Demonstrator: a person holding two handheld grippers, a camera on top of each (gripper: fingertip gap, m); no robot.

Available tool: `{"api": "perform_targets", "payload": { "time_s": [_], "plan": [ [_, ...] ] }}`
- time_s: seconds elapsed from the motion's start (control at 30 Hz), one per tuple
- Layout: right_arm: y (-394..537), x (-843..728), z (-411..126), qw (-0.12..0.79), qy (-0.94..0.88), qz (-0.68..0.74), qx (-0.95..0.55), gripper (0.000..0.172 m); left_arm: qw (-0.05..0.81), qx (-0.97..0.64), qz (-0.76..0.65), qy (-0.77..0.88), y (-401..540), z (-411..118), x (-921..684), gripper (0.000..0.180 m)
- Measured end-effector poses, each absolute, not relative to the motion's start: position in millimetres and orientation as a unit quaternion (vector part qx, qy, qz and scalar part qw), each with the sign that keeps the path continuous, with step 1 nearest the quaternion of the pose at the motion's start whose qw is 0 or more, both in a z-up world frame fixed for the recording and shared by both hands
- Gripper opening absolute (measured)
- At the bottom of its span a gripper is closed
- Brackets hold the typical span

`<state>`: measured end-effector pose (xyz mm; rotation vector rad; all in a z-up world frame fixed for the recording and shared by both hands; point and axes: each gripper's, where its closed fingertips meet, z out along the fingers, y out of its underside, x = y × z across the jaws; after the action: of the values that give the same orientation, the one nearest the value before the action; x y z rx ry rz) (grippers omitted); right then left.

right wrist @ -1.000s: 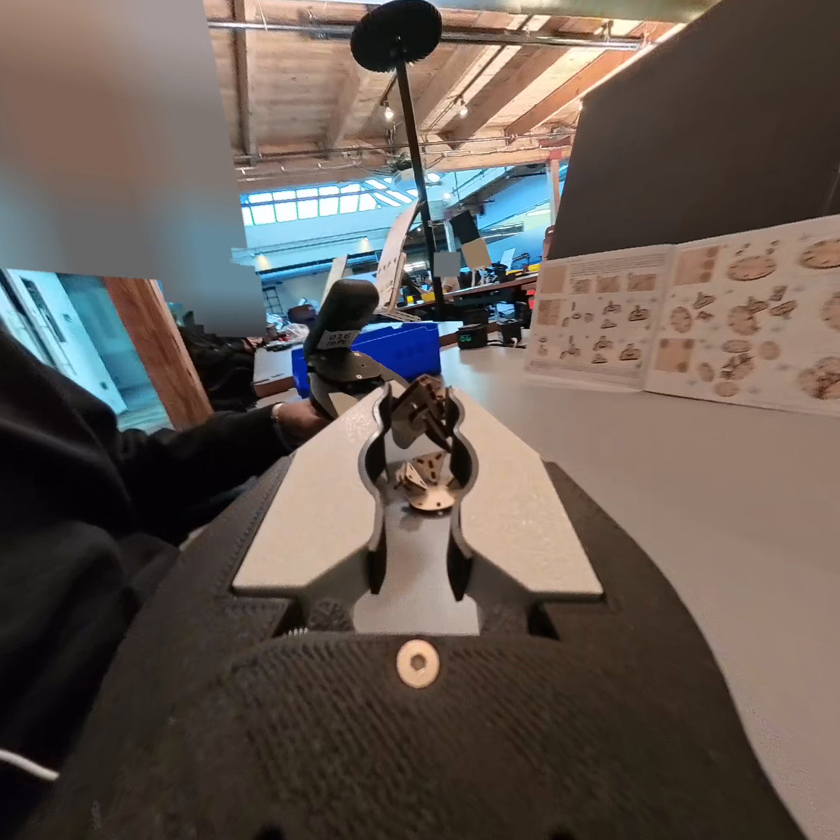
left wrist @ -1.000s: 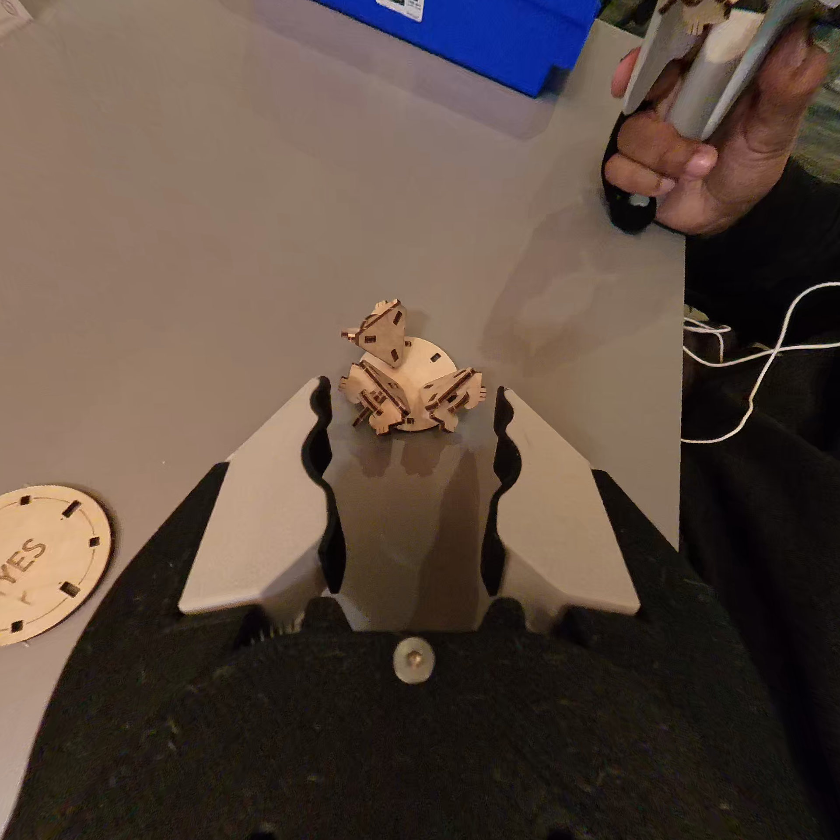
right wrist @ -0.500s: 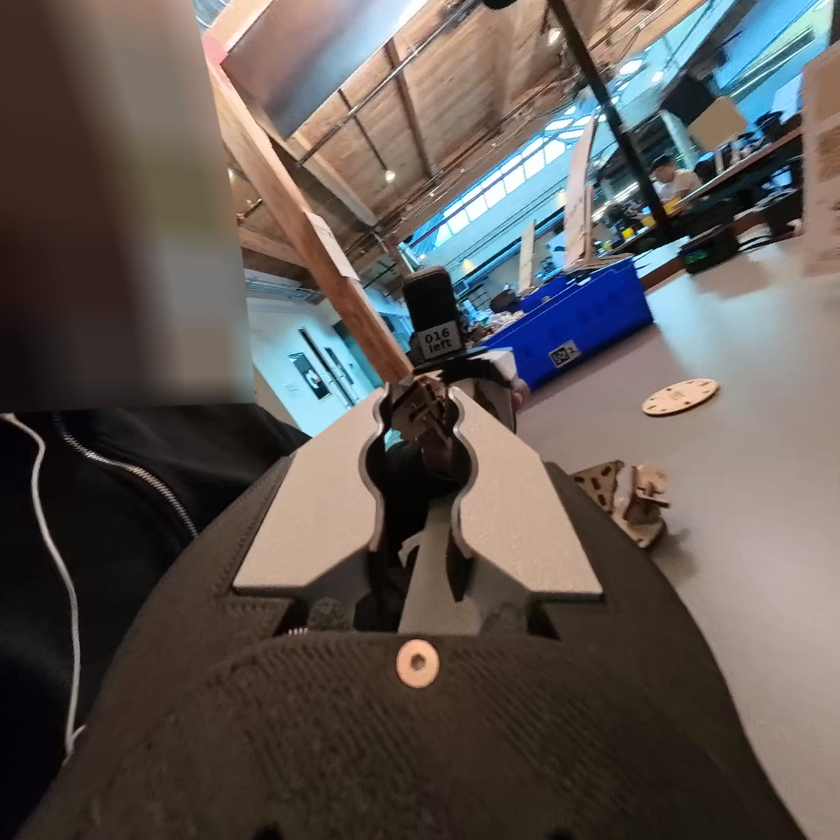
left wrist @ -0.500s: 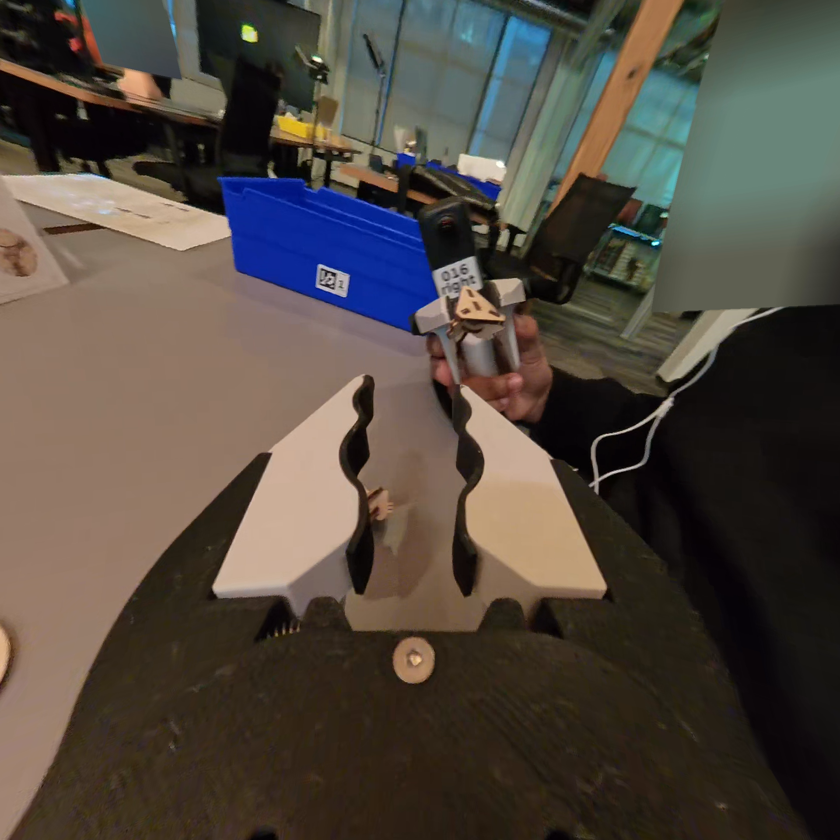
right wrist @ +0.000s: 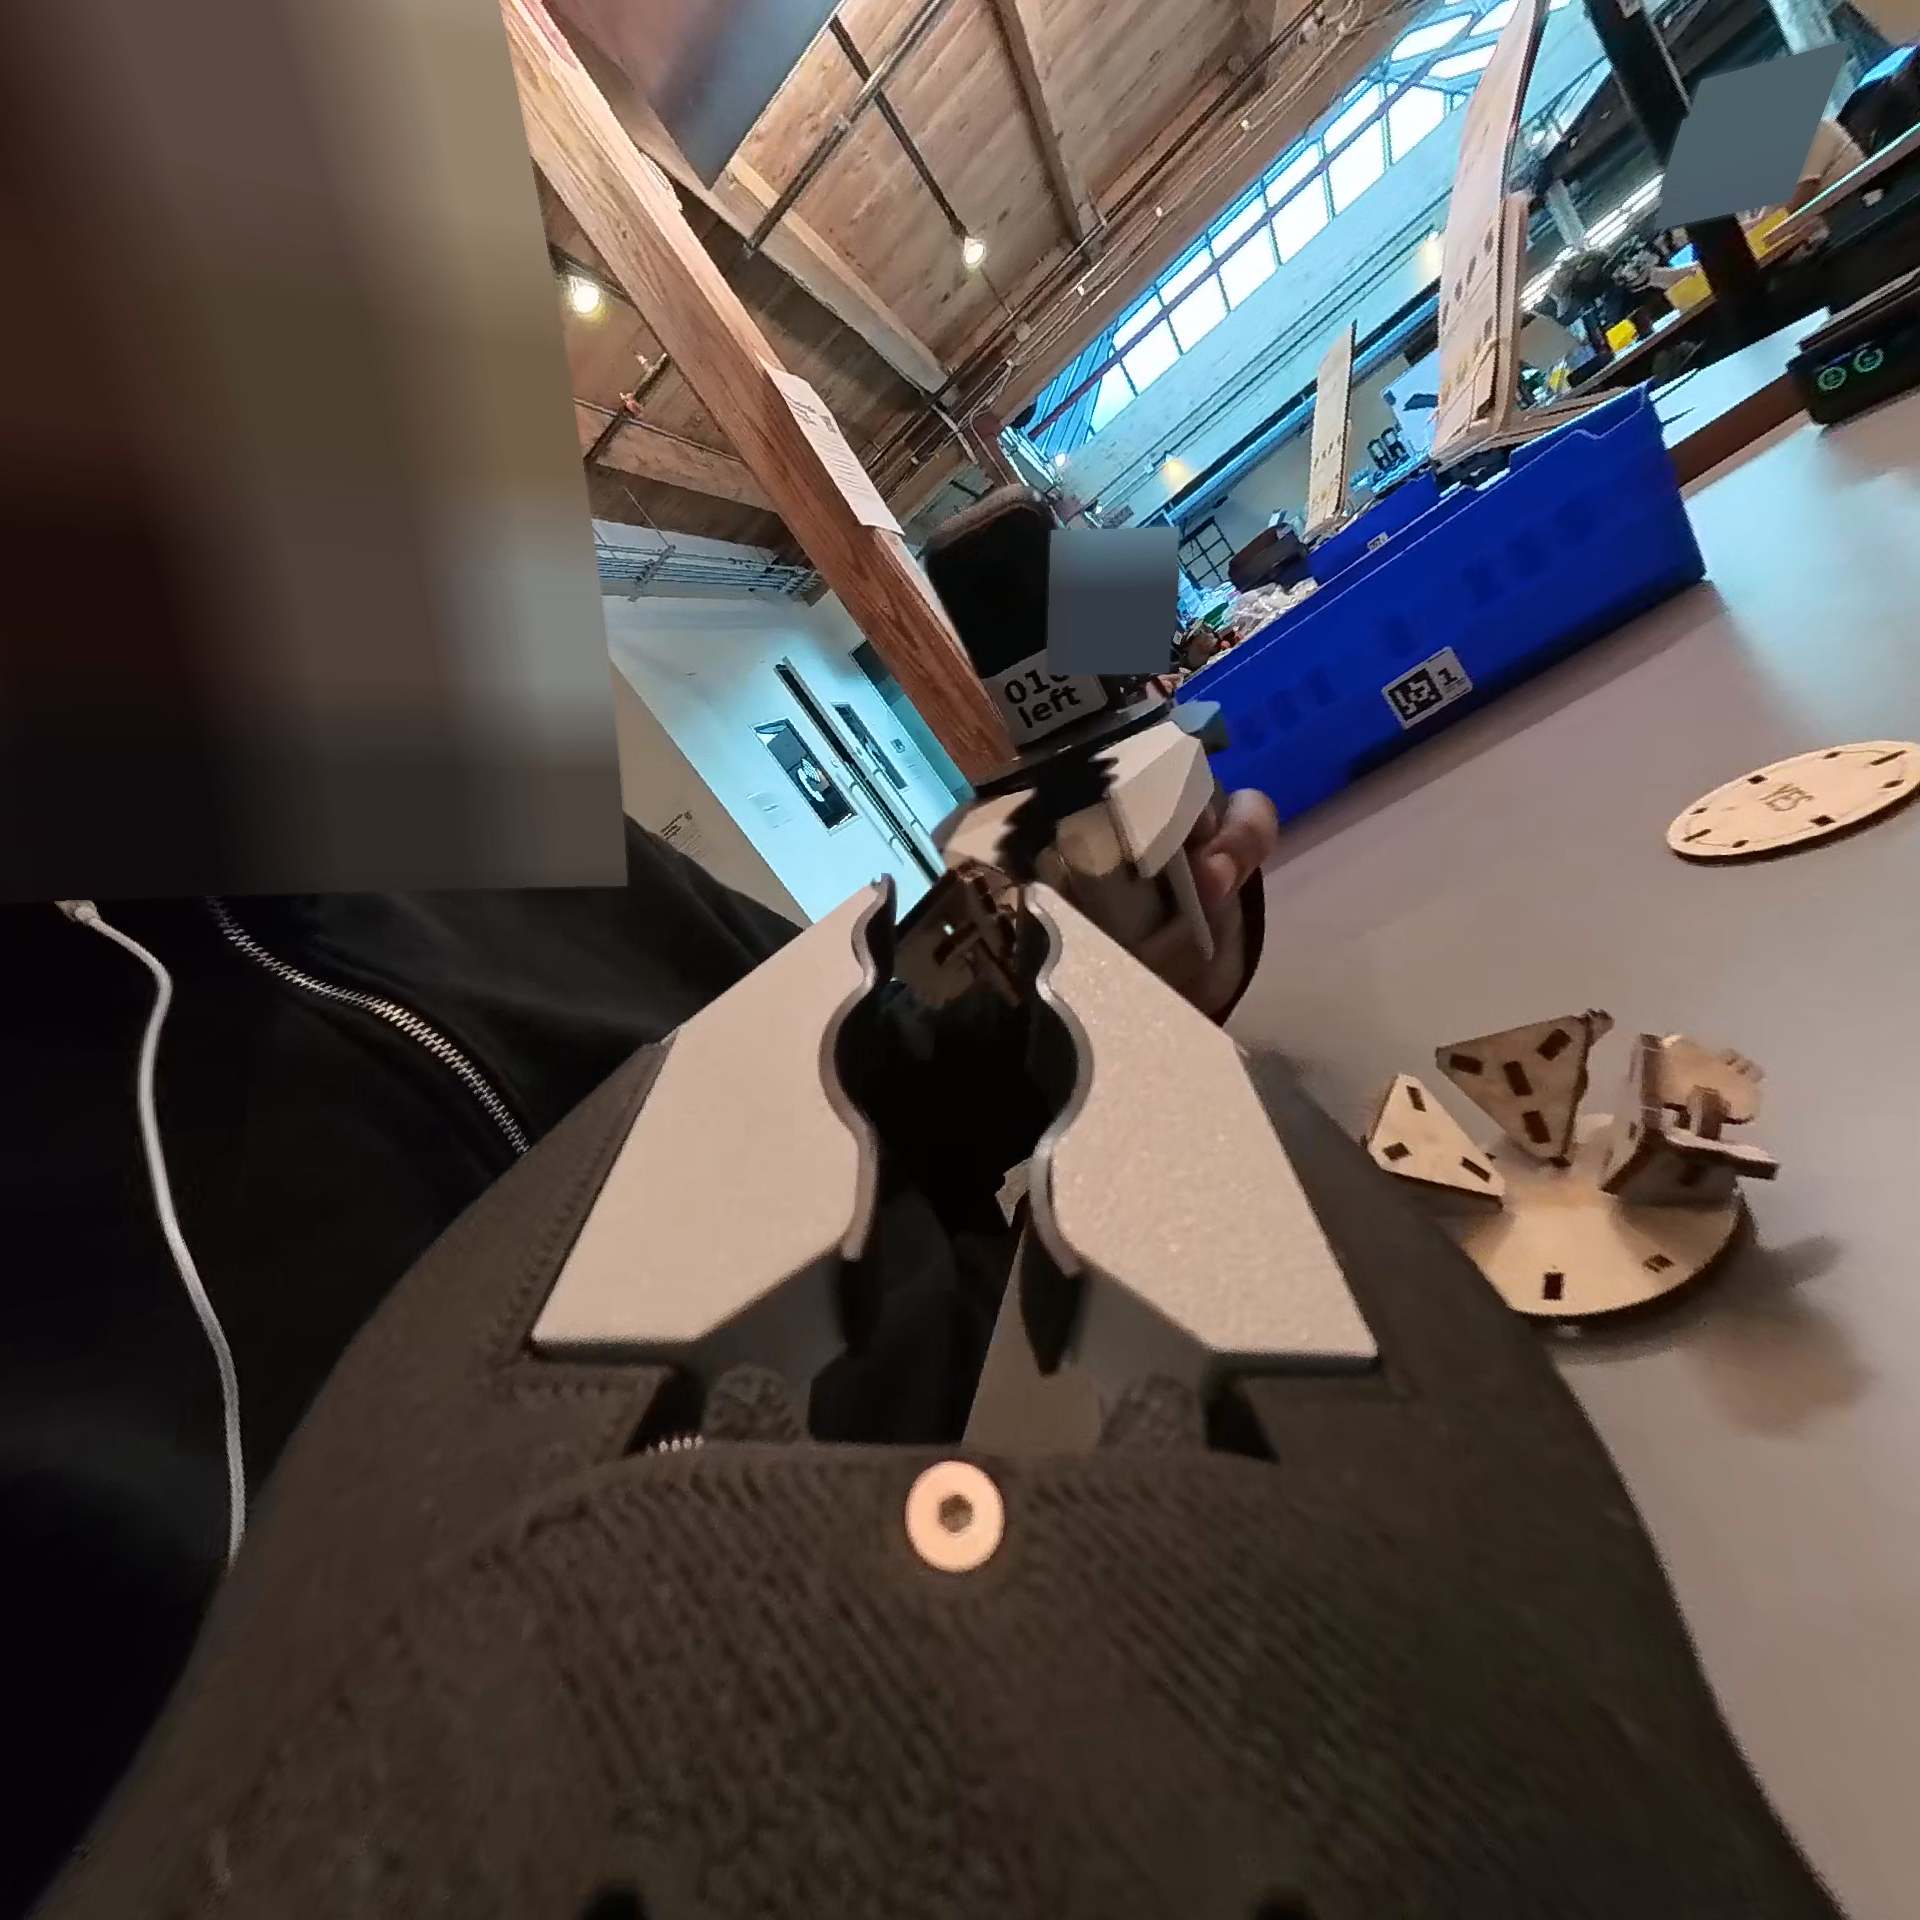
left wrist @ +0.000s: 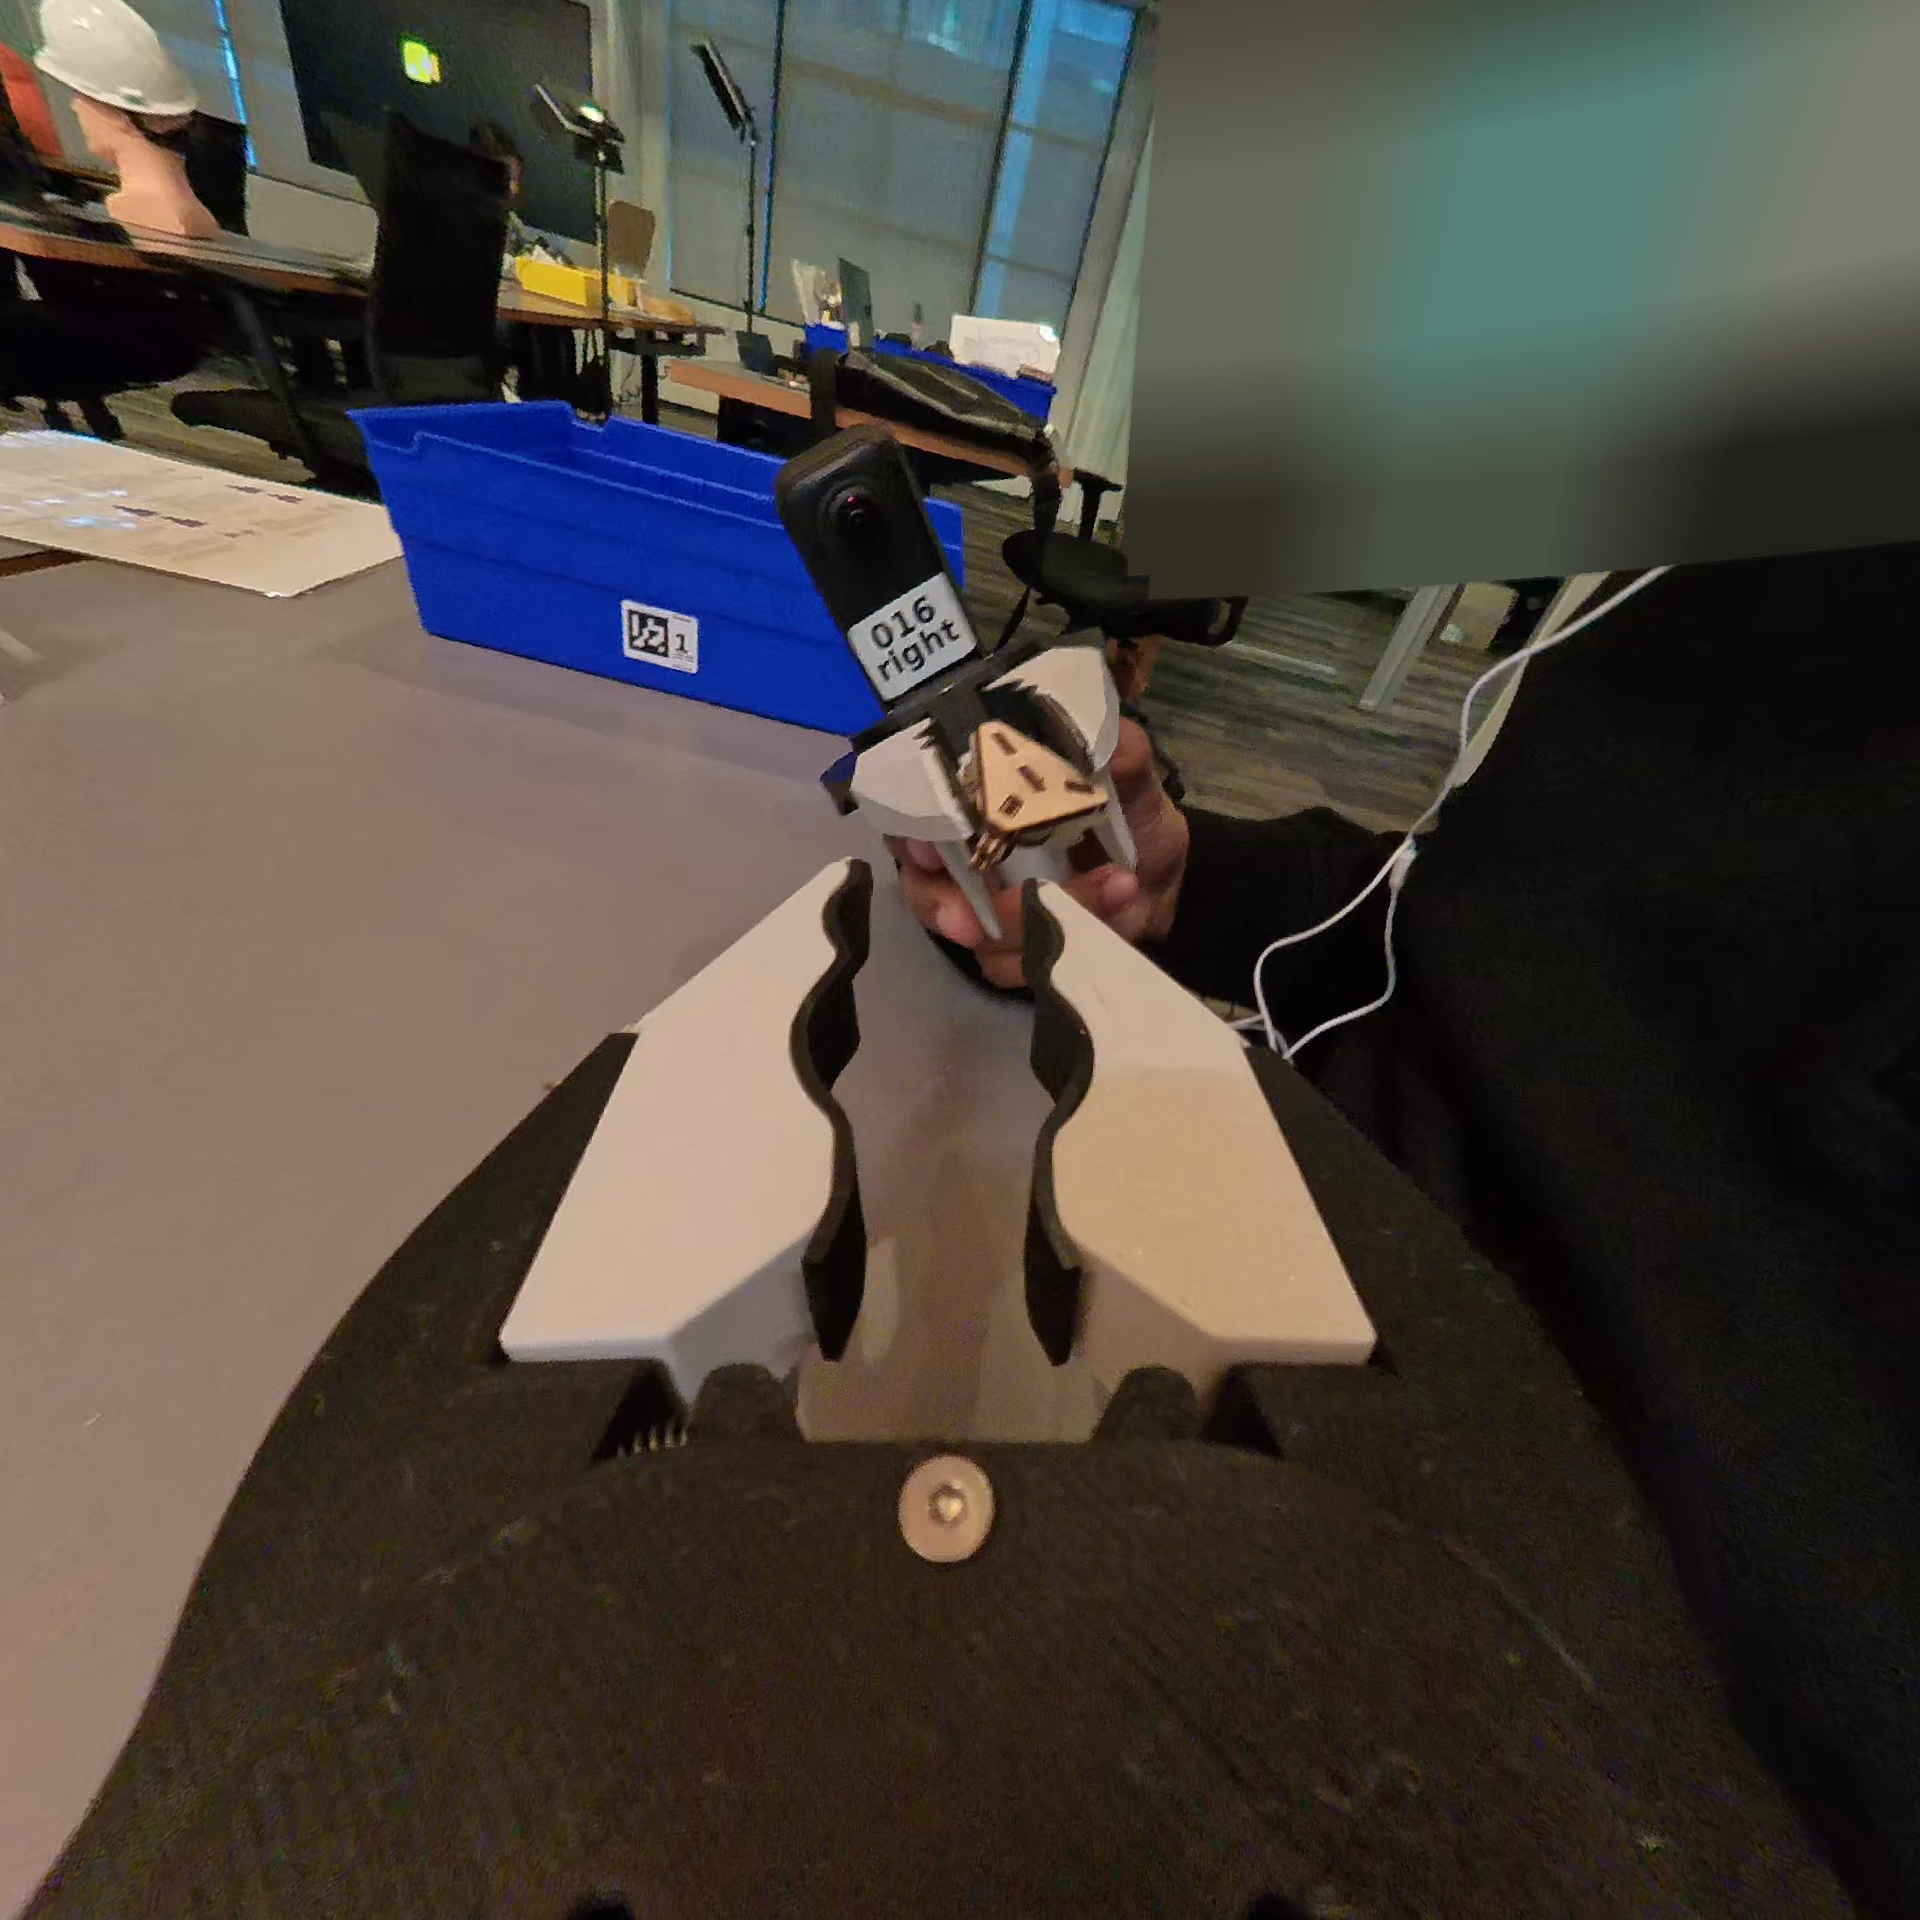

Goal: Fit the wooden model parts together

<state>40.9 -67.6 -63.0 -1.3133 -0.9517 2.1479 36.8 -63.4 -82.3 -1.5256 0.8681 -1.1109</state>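
My right gripper (right wrist: 961, 920) is shut on a small triangular wooden piece (right wrist: 956, 951) with slots, held at its fingertips above the grey table (right wrist: 1558, 831). The same piece (left wrist: 1029, 795) shows in the left wrist view, pinched in the right gripper (left wrist: 1003, 764), which a hand holds up facing me. My left gripper (left wrist: 945, 899) is open with a narrow gap. Only bare table shows between its fingers. It hovers close in front of the right gripper and also shows in the right wrist view (right wrist: 1081, 821). A wooden round base with several upright triangular pieces (right wrist: 1558, 1174) sits on the table to the right.
A blue bin (left wrist: 582, 540) stands at the table's far side. A flat wooden disc (right wrist: 1797, 800) lies beyond the assembly. Printed sheets (left wrist: 156, 509) lie at the far left. A person in black sits close, with a white cable (left wrist: 1382, 883) hanging by the table edge. The grippers are tip to tip, or close to it.
My left gripper lifted and tilted up from over the wooden assembly, and its jaws narrowed with nothing between them. The right gripper kept its piece and swung towards the left gripper.
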Motion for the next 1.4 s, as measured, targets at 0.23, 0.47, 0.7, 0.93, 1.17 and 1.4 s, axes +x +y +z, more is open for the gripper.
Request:
{"api": "perform_targets", "payload": {
  "time_s": [0.23,0.47,0.7,0.93,1.17,1.4],
  "plan": [
    [-68.1,42.0,-63.0,0.243,-0.354,0.766,-0.479,0.021,0.511,-0.625,-0.491,0.327,-52.7,-75.1,13.2,0.019],
    [-67.8,41.5,-63.7,0.272,-0.362,0.746,-0.488,0.021,0.501,-0.630,-0.484,0.344,-55.3,-80.8,18.4,0.017],
    [-52.8,51.8,-58.0,0.262,-0.304,0.777,-0.484,0.021,0.503,-0.621,-0.479,0.362,-61.1,-80.8,21.6,0.006],
    [-51.6,52.9,-58.4,0.257,-0.295,0.782,-0.485,0.021,0.504,-0.621,-0.481,0.359,-60.0,-79.8,20.2,0.005],
    [-50.2,54.1,-58.2,0.256,-0.289,0.785,-0.485,0.021,0.506,-0.620,-0.481,0.358,-59.6,-79.2,19.6,0.005],
    [-51.7,53.3,-58.6,0.254,-0.293,0.784,-0.484,0.021,0.504,-0.622,-0.479,0.359,-59.3,-80.4,20.0,0.006]
  ]
}}
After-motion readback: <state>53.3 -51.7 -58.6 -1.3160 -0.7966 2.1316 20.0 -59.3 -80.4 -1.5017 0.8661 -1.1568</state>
